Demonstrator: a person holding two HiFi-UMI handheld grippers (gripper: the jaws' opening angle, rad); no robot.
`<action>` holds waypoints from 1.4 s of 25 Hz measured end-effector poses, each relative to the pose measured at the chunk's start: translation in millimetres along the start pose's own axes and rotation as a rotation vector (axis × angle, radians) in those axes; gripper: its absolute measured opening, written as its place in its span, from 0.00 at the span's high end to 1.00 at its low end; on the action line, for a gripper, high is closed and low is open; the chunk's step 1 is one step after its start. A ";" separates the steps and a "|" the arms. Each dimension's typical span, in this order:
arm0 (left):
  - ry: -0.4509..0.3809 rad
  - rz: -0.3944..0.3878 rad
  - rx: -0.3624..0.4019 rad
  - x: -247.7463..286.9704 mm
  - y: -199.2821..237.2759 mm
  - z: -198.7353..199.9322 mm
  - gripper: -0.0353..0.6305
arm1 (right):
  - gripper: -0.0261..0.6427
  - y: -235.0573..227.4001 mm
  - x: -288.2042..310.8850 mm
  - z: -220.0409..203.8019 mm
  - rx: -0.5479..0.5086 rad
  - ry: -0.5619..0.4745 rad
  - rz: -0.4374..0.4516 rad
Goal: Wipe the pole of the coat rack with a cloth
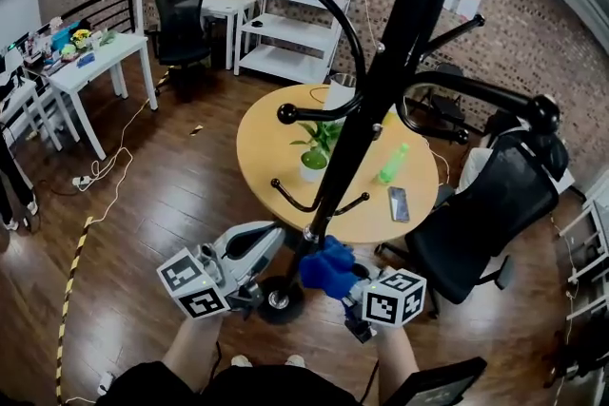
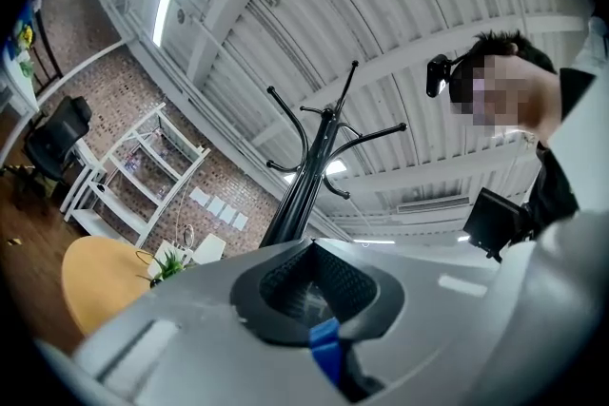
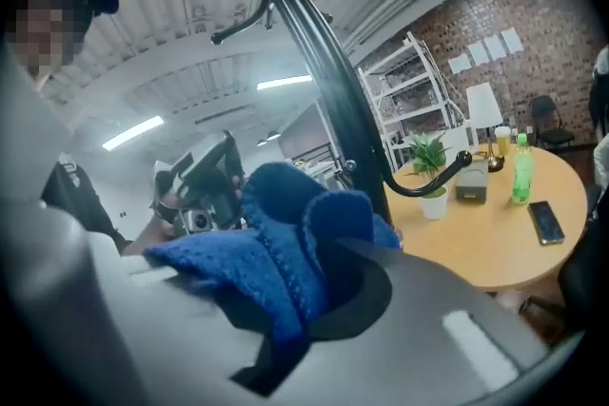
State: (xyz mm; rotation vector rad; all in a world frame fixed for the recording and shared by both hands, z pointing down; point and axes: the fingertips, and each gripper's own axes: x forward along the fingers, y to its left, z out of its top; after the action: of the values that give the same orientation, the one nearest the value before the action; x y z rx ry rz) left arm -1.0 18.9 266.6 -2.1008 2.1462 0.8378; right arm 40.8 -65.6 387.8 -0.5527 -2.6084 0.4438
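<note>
The right tongs point(image 1: 344, 285) were clamped on the blue cloth point(image 1: 326, 267), low against the coat rack pole point(image 1: 376, 90). The left tongs point(image 1: 271, 242) were closed and empty. The upper pole likely remained to wipe.

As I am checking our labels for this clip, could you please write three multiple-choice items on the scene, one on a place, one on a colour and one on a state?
1. Where does the phone lie? A on the round table; B on the floor; C on the white shelf.
2. What colour is the cloth? A red; B blue; C white.
3. How is the right hand-held gripper? A open and empty; B shut on the cloth; C shut on a mug.

Key: 1 A, it lies flat near the tabletop's edge. 2 B, it shows blue in both views. 3 B, the cloth bunches between its jaws.
</note>
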 end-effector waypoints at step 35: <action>-0.037 -0.185 0.136 21.5 14.7 69.0 0.95 | 0.93 151.2 -155.3 307.6 -0.667 -1.050 -0.305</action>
State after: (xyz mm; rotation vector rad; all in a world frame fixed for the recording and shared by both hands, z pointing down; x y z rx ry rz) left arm -40.5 25.0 204.6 -2.1554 1.8964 0.6862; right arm 69.6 -69.6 12.6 -0.0619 -3.7853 -0.3938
